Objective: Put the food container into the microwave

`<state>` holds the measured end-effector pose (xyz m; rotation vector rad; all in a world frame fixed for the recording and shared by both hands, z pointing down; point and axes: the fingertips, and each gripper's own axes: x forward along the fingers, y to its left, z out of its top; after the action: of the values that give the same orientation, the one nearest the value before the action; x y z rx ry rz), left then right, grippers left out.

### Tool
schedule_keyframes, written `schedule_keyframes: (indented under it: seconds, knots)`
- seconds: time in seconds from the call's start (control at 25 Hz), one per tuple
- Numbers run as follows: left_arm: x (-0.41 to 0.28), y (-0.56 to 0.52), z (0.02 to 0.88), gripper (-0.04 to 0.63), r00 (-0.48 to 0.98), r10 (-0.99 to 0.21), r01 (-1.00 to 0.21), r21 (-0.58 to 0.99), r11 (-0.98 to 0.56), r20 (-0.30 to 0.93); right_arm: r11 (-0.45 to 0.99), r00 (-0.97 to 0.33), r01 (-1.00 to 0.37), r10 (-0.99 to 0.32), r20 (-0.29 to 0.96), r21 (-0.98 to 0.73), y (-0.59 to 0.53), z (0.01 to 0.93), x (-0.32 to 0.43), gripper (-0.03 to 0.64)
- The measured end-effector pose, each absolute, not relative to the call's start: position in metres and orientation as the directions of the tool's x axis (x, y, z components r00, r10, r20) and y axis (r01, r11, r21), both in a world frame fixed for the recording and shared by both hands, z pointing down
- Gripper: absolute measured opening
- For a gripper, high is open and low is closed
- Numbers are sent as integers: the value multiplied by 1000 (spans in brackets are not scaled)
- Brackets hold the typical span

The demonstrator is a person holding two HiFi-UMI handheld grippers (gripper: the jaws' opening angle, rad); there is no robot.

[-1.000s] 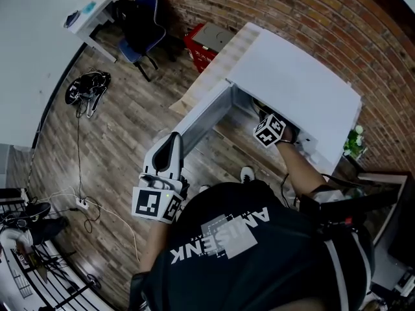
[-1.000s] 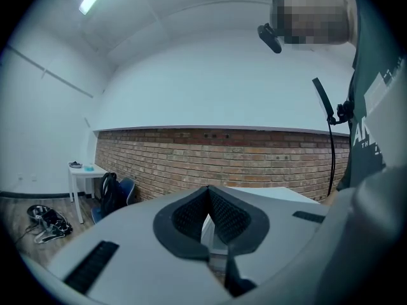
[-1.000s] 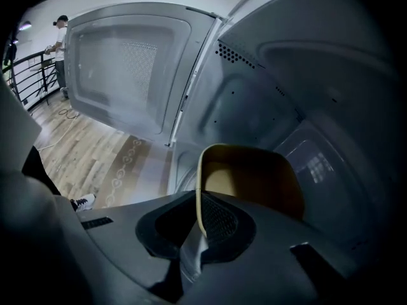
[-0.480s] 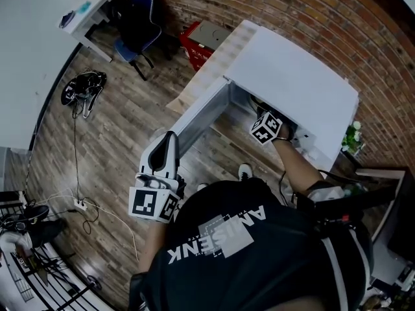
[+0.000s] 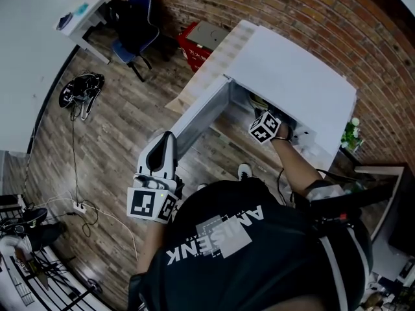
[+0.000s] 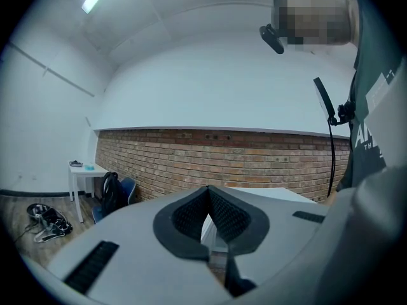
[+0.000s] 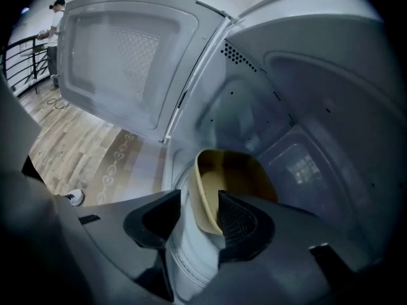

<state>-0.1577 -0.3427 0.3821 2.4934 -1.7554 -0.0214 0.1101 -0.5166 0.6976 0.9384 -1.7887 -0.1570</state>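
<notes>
The white microwave point(image 5: 292, 76) stands with its door point(image 5: 201, 118) swung open to the left. My right gripper point(image 5: 267, 127) reaches into the cavity; only its marker cube and the forearm show from above. In the right gripper view, the right gripper point(image 7: 191, 218) is shut on the food container point(image 7: 232, 173), a tan-lined tub with a white outside, one jaw inside the rim and one outside. The container sits inside the microwave cavity point(image 7: 299, 126). My left gripper point(image 5: 162, 146) hangs low, away from the microwave, shut on nothing point(image 6: 207, 202).
The microwave door point(image 7: 121, 56) stands open on the left of the right gripper view. On the wooden floor are a blue chair point(image 5: 139, 18), a red box point(image 5: 201, 41), a white table point(image 5: 84, 8) and loose cables point(image 5: 78, 203). A brick wall point(image 5: 311, 11) lies behind.
My right gripper has edged slightly deeper into the microwave. The left gripper has barely moved.
</notes>
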Motion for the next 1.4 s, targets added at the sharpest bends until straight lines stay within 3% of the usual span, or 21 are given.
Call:
schedule_keyframes:
  seconds: [0.64, 1.0, 1.4]
  knots:
    - [-180, -325, 373, 12, 429, -903, -898, 107, -427, -1, 625, -143, -583, -708, 692, 519, -465, 650, 85, 221]
    - [-205, -316, 375, 12, 451, -892, -880, 152, -451, -34, 565, -171, -706, -722, 671, 428, -409, 611, 66, 219]
    - [-205, -311, 380, 12, 591, -806, -786, 190, -588, -47, 388, -181, -857, -843, 507, 340, -360, 521, 43, 106]
